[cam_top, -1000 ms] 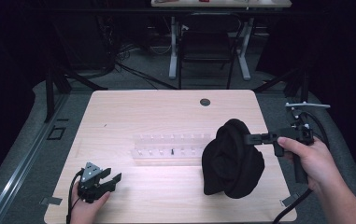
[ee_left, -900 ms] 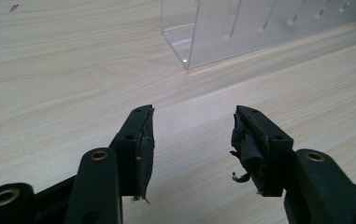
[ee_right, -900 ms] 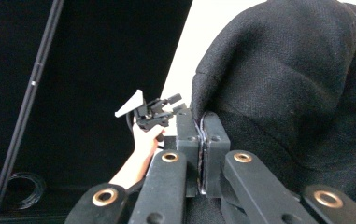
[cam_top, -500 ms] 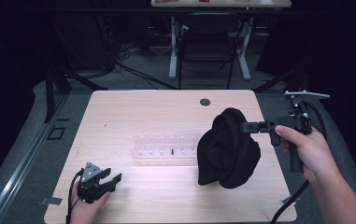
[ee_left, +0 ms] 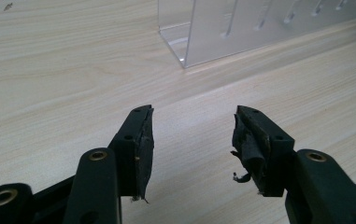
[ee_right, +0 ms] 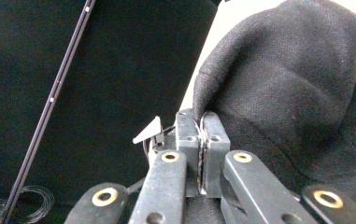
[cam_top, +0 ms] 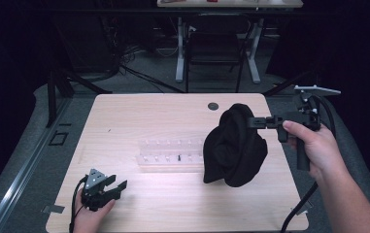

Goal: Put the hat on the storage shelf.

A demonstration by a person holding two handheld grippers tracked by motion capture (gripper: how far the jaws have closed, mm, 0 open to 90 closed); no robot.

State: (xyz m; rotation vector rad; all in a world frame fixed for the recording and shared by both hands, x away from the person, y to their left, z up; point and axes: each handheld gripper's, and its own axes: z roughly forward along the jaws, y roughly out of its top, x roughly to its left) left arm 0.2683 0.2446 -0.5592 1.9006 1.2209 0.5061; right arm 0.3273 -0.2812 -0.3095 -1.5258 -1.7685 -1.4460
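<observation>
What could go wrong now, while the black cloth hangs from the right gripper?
The right gripper pinches just a small fold of the black cloth, so the cloth may slip out. The hanging bulk sits right beside the clear rack and covers its end; a swing might drag or tip it. The left gripper is open and far off, so it gives no support.

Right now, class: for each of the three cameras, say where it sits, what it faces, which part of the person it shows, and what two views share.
High view: above the person's side, looking forward and down on the table; both forearms and hands enter below.
Left gripper view: on the left gripper, low over the wood, facing the clear rack; open fingers.
Right gripper view: on the right gripper, facing the black cloth it pinches.
Shared: the high and right gripper views both show the cloth.
</observation>
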